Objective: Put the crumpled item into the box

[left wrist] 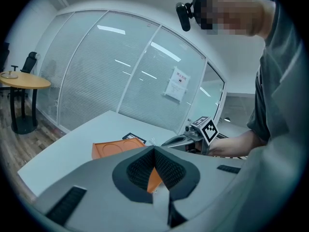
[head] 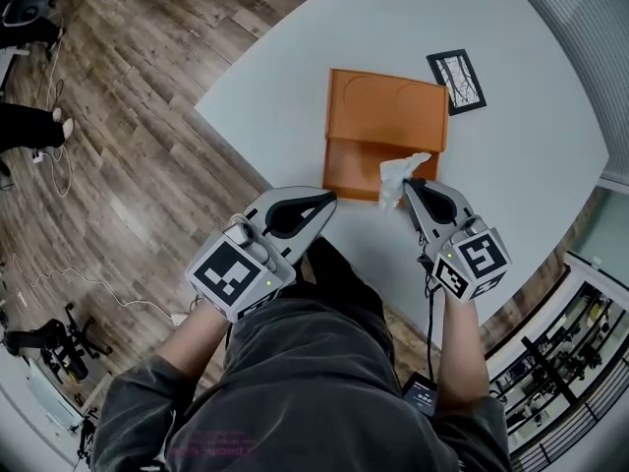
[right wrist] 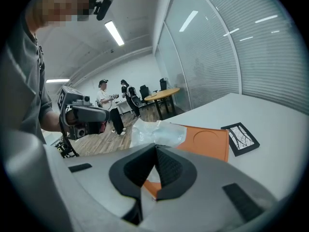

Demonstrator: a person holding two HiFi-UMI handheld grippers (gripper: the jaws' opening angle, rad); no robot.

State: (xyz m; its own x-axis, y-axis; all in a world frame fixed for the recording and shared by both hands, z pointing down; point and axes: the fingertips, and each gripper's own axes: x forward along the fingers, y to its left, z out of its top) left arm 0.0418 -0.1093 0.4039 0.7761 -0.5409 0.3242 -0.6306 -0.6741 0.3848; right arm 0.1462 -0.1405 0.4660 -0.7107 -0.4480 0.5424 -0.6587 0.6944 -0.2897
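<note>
Above the near right corner of the orange box (head: 383, 116) hangs the crumpled item (head: 398, 177), a pale, thin wad pinched at its lower end between the pressed-together jaws of the right gripper (head: 409, 185). In the right gripper view the wad bulges out past the jaw tips, with the box's orange surface behind it. The box lies open on the white table (head: 531, 165), its far half marked with two round recesses. The left gripper (head: 328, 201) is held just beside the box's near left corner, apart from it, its jaws closed on each other with nothing between them. A black-framed card (head: 457, 81) lies flat on the table just beyond the box's far right corner. A wooden floor (head: 128, 146) lies past the table's left edge.
</note>
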